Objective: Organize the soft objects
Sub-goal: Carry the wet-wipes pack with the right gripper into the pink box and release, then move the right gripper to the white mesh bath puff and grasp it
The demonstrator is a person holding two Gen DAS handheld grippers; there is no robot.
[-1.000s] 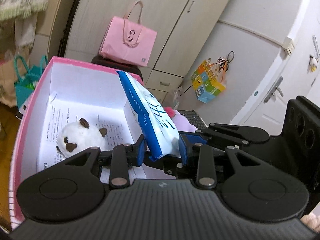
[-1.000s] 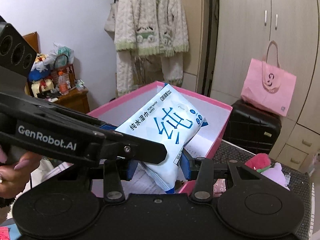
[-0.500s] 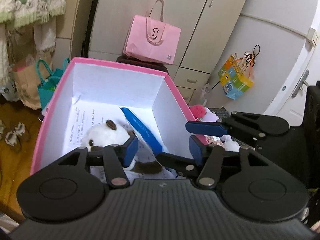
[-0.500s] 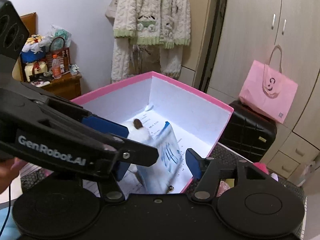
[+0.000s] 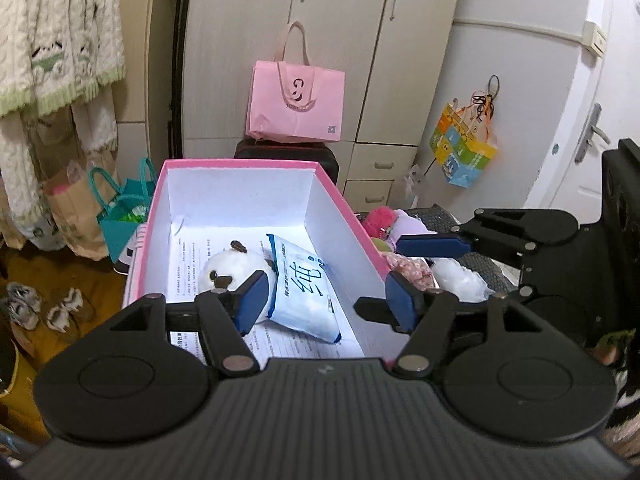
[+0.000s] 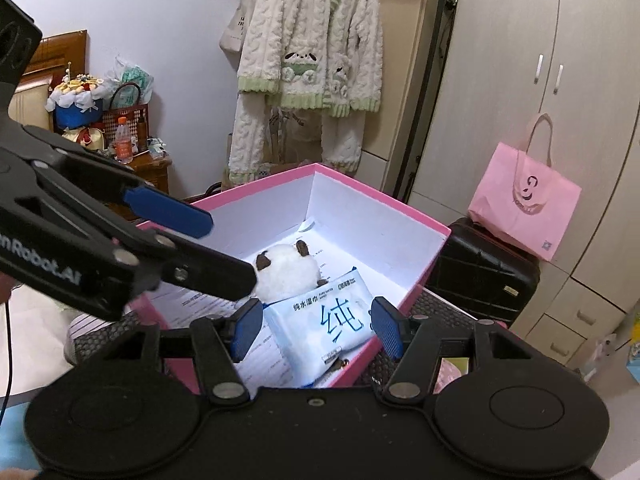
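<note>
A pink box with white walls (image 5: 340,204) (image 6: 400,204) stands open. Inside lie a white plush animal with brown ears (image 5: 228,268) (image 6: 286,270) and a blue and white wet-wipes pack (image 5: 304,292) (image 6: 332,320), which leans against the plush on printed paper. My left gripper (image 5: 326,302) is open and empty above the box's near end. My right gripper (image 6: 318,328) is open and empty just above the pack. Each gripper shows in the other's view, the right one (image 5: 480,240) and the left one (image 6: 168,212).
Several soft toys, pink (image 5: 380,218) and white (image 5: 456,274), lie on the dark mat right of the box. A black suitcase (image 6: 480,272) with a pink bag (image 6: 524,200) stands behind. Wardrobe doors (image 5: 320,40), hanging clothes (image 6: 312,60) and floor bags (image 5: 120,216) surround the area.
A second ago both grippers held the wipes pack over the box. They opened, the pack dropped in and now rests against the plush. Both grippers have drawn back.
</note>
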